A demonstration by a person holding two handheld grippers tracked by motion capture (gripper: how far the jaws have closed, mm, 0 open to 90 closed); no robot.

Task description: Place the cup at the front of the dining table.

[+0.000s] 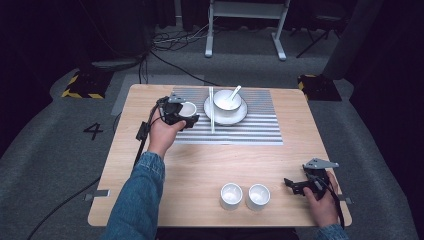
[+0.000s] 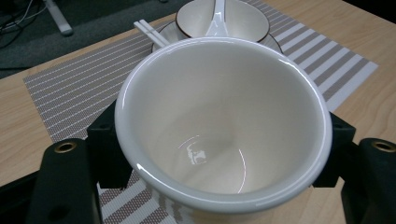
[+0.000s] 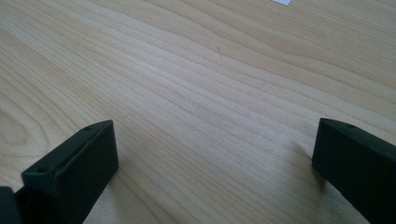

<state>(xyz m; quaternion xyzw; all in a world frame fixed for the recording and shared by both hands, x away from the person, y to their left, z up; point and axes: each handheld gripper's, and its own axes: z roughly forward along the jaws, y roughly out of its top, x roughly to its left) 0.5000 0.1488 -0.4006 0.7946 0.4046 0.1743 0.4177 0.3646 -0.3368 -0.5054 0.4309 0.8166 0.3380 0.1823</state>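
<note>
We pinch one small white ceramic cup (image 2: pixel 223 126) between our left fingers (image 2: pixel 65 182) over the striped placemat (image 2: pixel 74 93), while two matching cups (image 1: pixel 245 196) wait beside our spread, empty right fingers (image 3: pixel 74 163).

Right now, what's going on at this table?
A person is setting a place at a wooden table. The left gripper holds a white cup between its jaws at the left edge of the striped mat, beside the chopsticks and a plate carrying a bowl and spoon. The right gripper rests open near the table's right front, next to two more cups.
</note>
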